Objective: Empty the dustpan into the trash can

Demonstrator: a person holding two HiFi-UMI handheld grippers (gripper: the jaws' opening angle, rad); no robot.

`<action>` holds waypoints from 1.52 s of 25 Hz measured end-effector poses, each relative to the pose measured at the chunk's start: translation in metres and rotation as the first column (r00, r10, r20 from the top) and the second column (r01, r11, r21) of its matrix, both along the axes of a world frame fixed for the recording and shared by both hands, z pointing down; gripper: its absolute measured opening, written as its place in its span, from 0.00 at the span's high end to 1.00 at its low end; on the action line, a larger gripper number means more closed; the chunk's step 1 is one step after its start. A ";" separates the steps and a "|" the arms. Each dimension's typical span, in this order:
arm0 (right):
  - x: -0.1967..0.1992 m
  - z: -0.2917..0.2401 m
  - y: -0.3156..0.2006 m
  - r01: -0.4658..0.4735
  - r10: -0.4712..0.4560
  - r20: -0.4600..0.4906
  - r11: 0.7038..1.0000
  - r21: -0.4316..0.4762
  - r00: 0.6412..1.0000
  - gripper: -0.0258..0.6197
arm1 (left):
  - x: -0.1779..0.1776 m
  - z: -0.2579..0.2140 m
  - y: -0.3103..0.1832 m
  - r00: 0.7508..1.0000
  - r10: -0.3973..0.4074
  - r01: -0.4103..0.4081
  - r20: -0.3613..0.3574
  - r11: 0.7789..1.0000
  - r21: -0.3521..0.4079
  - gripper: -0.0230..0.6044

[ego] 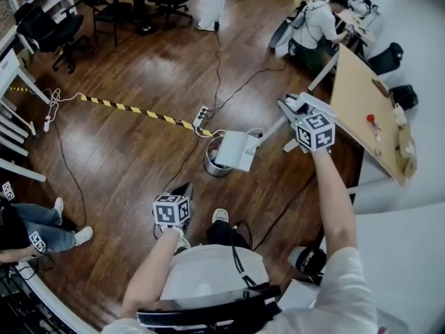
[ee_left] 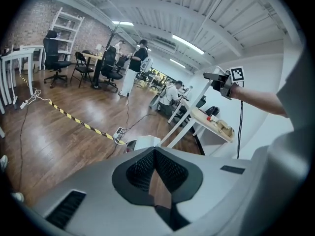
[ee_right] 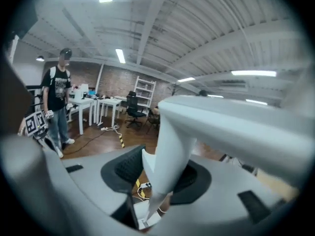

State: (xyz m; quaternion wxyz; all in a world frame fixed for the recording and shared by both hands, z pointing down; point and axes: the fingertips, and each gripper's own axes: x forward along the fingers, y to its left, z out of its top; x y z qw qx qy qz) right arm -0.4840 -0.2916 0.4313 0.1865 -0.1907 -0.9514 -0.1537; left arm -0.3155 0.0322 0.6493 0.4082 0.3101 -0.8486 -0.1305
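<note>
R gripper (ee_right: 158, 168): jaws part-way closed, clamped on the white handle (ee_right: 170, 146) of the dustpan. The pads press it from both sides, and the handle runs up and off to the right past the jaws. The R arm is stretched well fwd at about table height.

At the lower end of the handle, the dustpan (ego: 238, 149) hangs over the trash can (ego: 212, 165). In the head view the white pan covers the right part of the can's rim, w/ the can's opening showing to its left. Can't tell if the pan touches the rim, or what's inside pan or can.

L gripper (ee_left: 153, 150): jaw tips together, nothing between them. It's held low near the person's body, aimed roughly at the can and well apart from it, so it looks idle.

Round about: wood floor (ego: 139, 152), a power strip (ego: 201, 117) w/ cables just beyond the can, and a table (ego: 358, 110) to the right of the R gripper.

Step, as I read it: the dump itself. The pan is in place above the can and looks about ready to tip.

Next move prob needs:
- A wrist roll to drop the pan's open edge into the can.
- The pan's mouth kept over the opening, not over the floor.
- A firm grip, since a long handle will lever the pan around.
- The can is light-looking and close to the cables, so go easy on the rim to avoid a knock.
</note>
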 end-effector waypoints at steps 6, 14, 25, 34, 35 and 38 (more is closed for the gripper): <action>0.039 -0.003 -0.088 -0.338 0.335 -0.049 0.926 -0.169 0.941 0.71 | 0.000 0.001 -0.028 0.997 0.076 -0.076 0.001 0.997 -0.008 0.98; 0.148 -0.037 -0.144 -0.574 0.567 -0.096 0.791 -0.213 0.818 0.71 | 0.014 0.002 -0.067 0.980 0.201 -0.201 -0.003 0.980 0.000 0.98; 0.298 0.005 -0.210 -0.800 0.794 -0.122 0.573 -0.175 0.596 0.71 | 0.049 0.009 -0.129 0.925 0.380 -0.380 -0.017 0.925 -0.003 0.98; 0.410 0.098 -0.253 -0.951 0.949 -0.165 0.232 -0.205 0.267 0.71 | 0.076 0.019 -0.165 0.872 0.487 -0.489 -0.046 0.872 -0.028 0.98; 0.419 0.108 -0.255 -0.959 0.958 -0.168 0.195 -0.207 0.231 0.71 | 0.078 0.020 -0.171 0.867 0.496 -0.498 -0.050 0.867 -0.029 0.98; 0.445 0.143 -0.259 -0.975 0.977 -0.181 0.075 -0.211 0.115 0.71 | 0.083 0.023 -0.183 0.854 0.516 -0.519 -0.060 0.854 -0.038 0.98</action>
